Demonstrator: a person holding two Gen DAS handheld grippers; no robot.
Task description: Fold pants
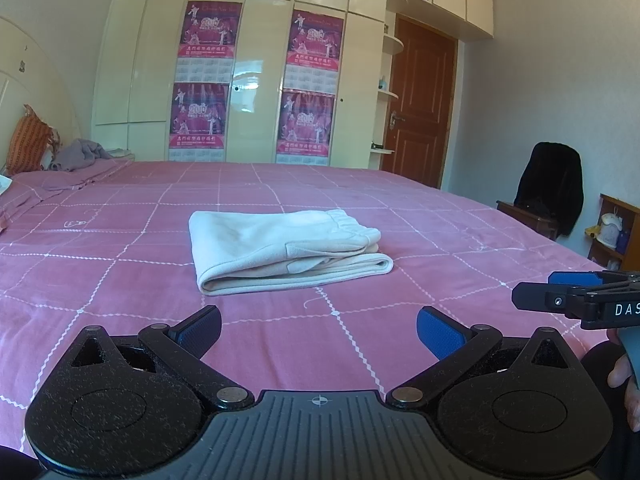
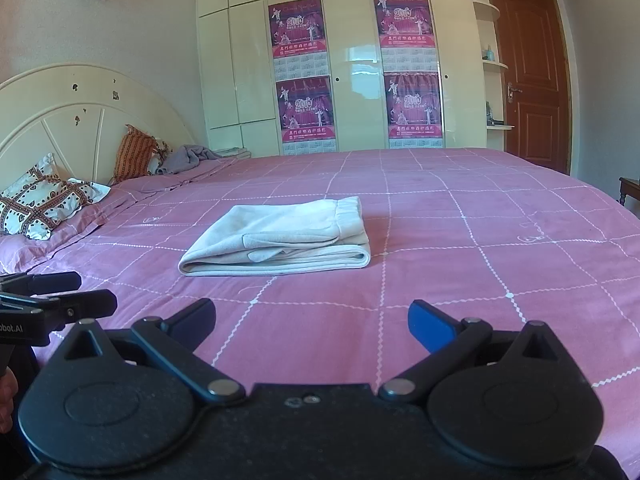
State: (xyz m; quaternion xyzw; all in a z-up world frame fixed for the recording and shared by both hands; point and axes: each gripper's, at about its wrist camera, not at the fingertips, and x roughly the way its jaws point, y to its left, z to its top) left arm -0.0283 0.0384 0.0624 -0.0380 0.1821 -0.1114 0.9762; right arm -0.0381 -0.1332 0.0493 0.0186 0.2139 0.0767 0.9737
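Note:
Cream-white pants (image 1: pixel 286 250) lie folded in a compact rectangle on the pink checked bedspread (image 1: pixel 120 280), elastic waistband at the far right. They also show in the right wrist view (image 2: pixel 282 238). My left gripper (image 1: pixel 319 330) is open and empty, held back from the pants near the bed's front edge. My right gripper (image 2: pixel 310 322) is open and empty too, level with the left. The right gripper shows at the right edge of the left wrist view (image 1: pixel 560 294); the left gripper shows at the left edge of the right wrist view (image 2: pixel 60 298).
Pillows (image 2: pixel 44 200) and a grey crumpled cloth (image 2: pixel 188 158) lie by the headboard (image 2: pixel 80 112) at far left. A wardrobe with posters (image 1: pixel 248 80) and a brown door (image 1: pixel 420 100) stand behind the bed. A dark chair (image 1: pixel 548 192) stands at right.

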